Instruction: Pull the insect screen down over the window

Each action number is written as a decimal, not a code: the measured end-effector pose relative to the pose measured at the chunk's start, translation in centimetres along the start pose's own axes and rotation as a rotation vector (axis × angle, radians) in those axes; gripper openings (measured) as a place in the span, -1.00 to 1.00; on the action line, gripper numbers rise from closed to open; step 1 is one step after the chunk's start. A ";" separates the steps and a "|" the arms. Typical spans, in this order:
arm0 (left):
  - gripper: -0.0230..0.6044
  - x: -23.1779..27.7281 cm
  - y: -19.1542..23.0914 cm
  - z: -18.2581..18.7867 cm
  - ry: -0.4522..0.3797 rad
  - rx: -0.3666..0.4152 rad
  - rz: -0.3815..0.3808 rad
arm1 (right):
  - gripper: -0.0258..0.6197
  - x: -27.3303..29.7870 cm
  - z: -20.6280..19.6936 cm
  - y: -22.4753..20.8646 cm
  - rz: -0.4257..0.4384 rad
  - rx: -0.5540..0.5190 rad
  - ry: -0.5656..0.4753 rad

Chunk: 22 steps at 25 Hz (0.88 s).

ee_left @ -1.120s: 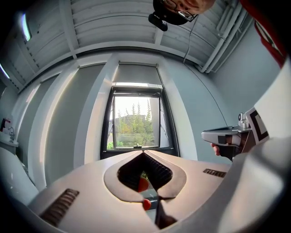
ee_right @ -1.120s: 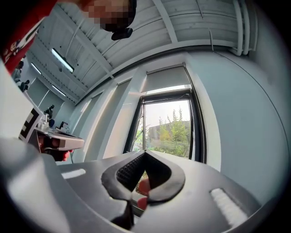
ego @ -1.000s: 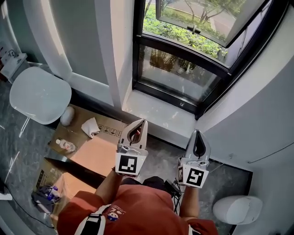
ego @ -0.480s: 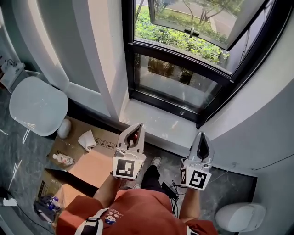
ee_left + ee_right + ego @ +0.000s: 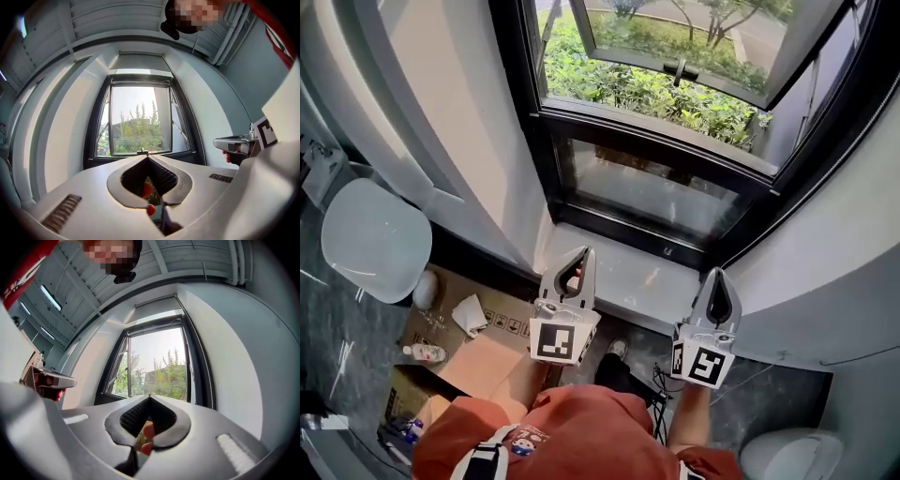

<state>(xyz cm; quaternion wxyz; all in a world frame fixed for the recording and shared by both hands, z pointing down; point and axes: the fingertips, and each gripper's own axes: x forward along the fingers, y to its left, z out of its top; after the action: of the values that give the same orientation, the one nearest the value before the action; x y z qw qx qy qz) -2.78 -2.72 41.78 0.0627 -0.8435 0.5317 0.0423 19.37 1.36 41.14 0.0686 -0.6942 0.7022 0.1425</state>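
While I hold the rig just short of the sill, the left gripper (image 5: 581, 255) and the right gripper (image 5: 718, 277) sit side by side in front of the body. Both have their jaws pressed together with nothing between them. Beyond their tips lies the pale sill (image 5: 619, 264), then the dark-framed window (image 5: 656, 192), its upper sash (image 5: 675, 37) tilted outward toward greenery. No mesh covers the opening. I judge the insect screen is rolled up in the pale housing (image 5: 140, 61) across the head of the frame, though I cannot pick out its pull bar. So this is the approach, with no reach made yet. Next I must raise a gripper high, part its jaws and find that pull bar.
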 end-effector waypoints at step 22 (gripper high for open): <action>-0.91 15.2 -1.0 0.5 -0.017 0.012 -0.015 | -0.89 12.6 -2.6 -6.7 0.007 0.026 -0.024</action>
<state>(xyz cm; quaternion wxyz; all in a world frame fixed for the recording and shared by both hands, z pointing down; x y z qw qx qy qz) 4.67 -15.79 39.27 0.0722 -0.8468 0.5249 0.0457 25.96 -11.39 39.22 0.0852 -0.6890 0.7056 0.1419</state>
